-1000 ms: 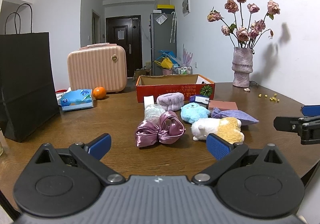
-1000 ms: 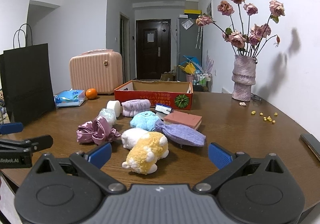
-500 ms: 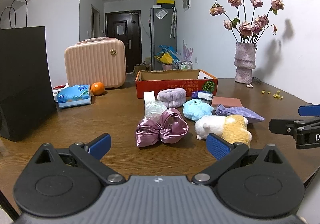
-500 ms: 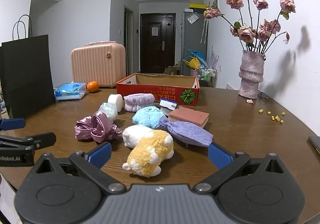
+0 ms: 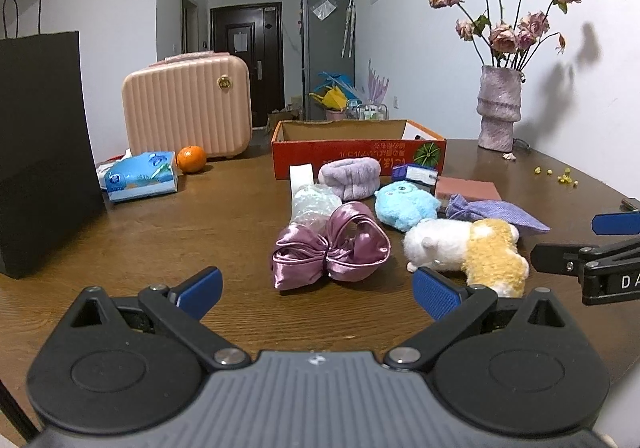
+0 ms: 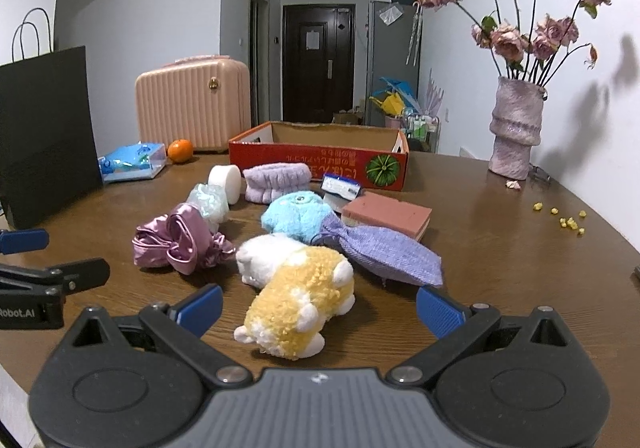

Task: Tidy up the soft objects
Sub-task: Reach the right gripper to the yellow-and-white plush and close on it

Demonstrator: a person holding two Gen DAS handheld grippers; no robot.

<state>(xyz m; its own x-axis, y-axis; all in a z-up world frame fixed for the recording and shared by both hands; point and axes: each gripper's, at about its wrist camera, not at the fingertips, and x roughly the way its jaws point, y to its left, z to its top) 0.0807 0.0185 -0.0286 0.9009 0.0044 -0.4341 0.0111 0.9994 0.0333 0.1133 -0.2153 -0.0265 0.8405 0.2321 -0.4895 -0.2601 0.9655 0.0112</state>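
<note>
Brown tabletop [image 6: 500, 268], lower centre: yellow-and-white plush [image 6: 298, 298] lying just ahead of right gripper [image 6: 318, 306], spread wide, empty. Left gripper [image 5: 316, 290] likewise released. Light, squashy; best pinched mid-body.

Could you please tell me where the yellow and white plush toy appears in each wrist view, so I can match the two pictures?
Left wrist: the yellow and white plush toy lies right of centre, just beyond the left gripper's right fingertip.
Right wrist: the toy lies at centre, between the right gripper's open fingers.
Shared landmark: the red cardboard box behind the pile.
</note>
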